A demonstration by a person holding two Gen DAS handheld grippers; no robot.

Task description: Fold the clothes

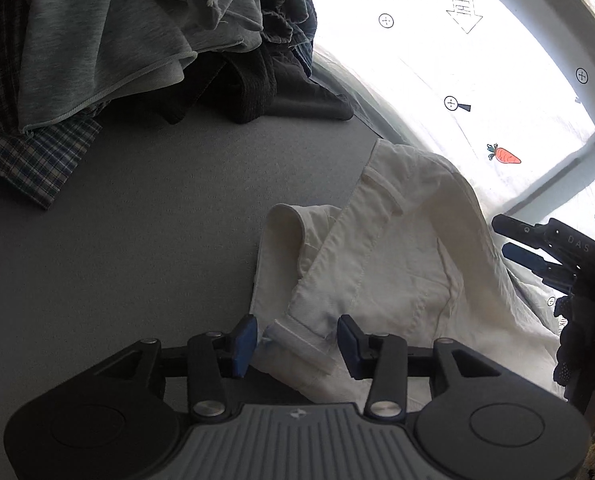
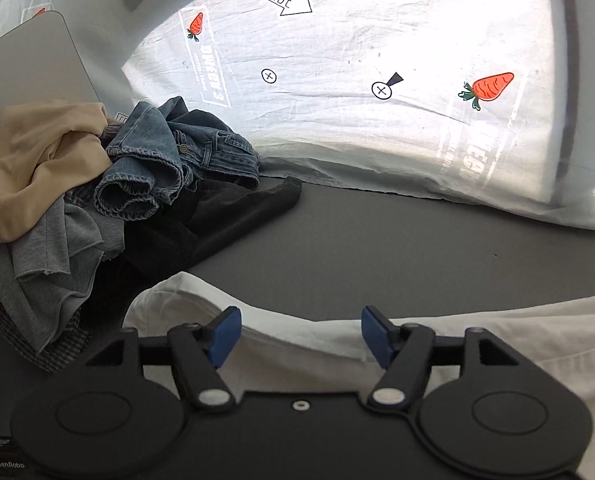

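Hovering my left gripper with jaws spread around a belt loop at the waistband of the white trousers, which lie crumpled on the grey worktop. My right gripper is also spread wide, pinching nothing, over the same cloth. It looks light, limp cotton twill; I judge the thicker waistband hem the firmest hold. The backdrop sheet reads "LOOK HERE"; the right gripper's body shows "GenRobo".
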